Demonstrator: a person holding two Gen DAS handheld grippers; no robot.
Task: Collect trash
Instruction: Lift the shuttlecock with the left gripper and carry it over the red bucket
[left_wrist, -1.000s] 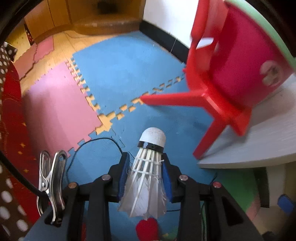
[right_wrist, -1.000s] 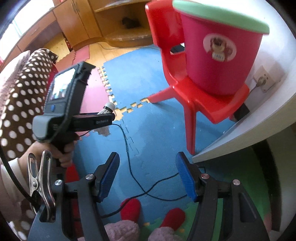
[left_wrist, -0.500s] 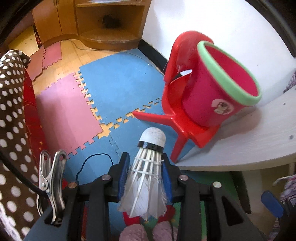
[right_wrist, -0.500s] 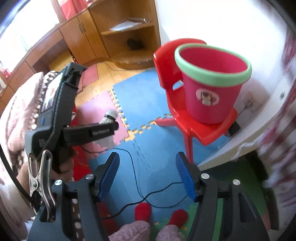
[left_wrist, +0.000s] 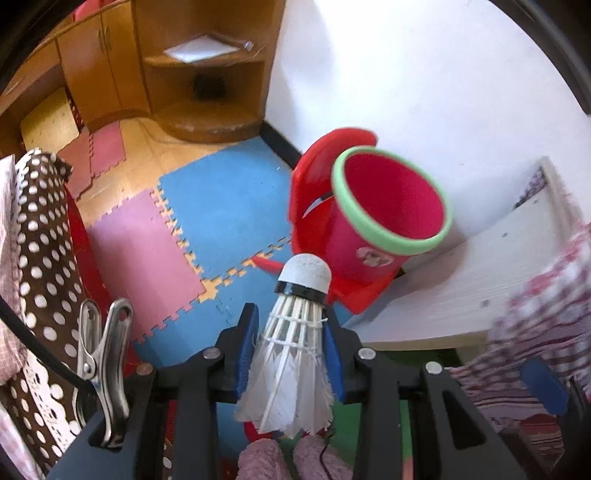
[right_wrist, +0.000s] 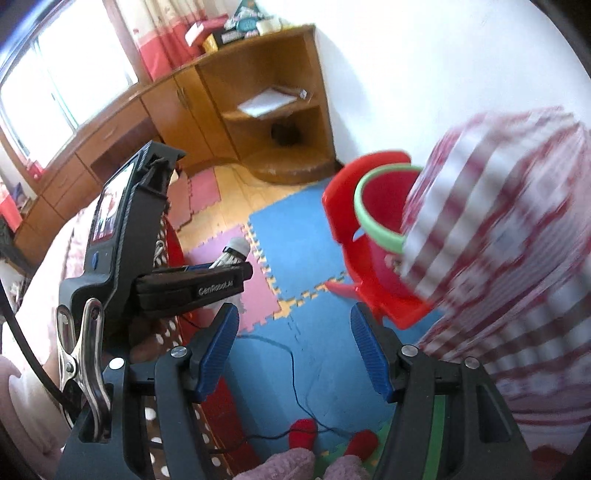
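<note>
Starting at the left of my left wrist view, I see brown polka-dot fabric (left_wrist: 40, 236) along the edge, then the foam floor mat (left_wrist: 225, 206) in pink and blue tiles with a wooden corner shelf (left_wrist: 207, 85) behind it. In the middle, my left gripper (left_wrist: 291, 350) is clamped on the shuttlecock (left_wrist: 295, 332): the blue pads press the feathered skirt from both sides, and the cork tip points away from me, toward the floor. Just past the tip stands the red bucket (left_wrist: 391, 206) with a green rim, sitting on the seat of a red chair (left_wrist: 314, 192) against the white wall. To the right lies a pale surface (left_wrist: 461, 291), with blurred red-and-white cloth (left_wrist: 546, 302) over its right edge.

In my right wrist view, the left gripper appears at the left, held in a hand I can barely make out, with the shuttlecock's tip poking out beyond it. My right gripper (right_wrist: 295, 350) stands wide with nothing between its pads, over the blue tiles and a thin black cable (right_wrist: 295, 373). Further right, the bucket is half hidden by the blurred cloth.
</note>
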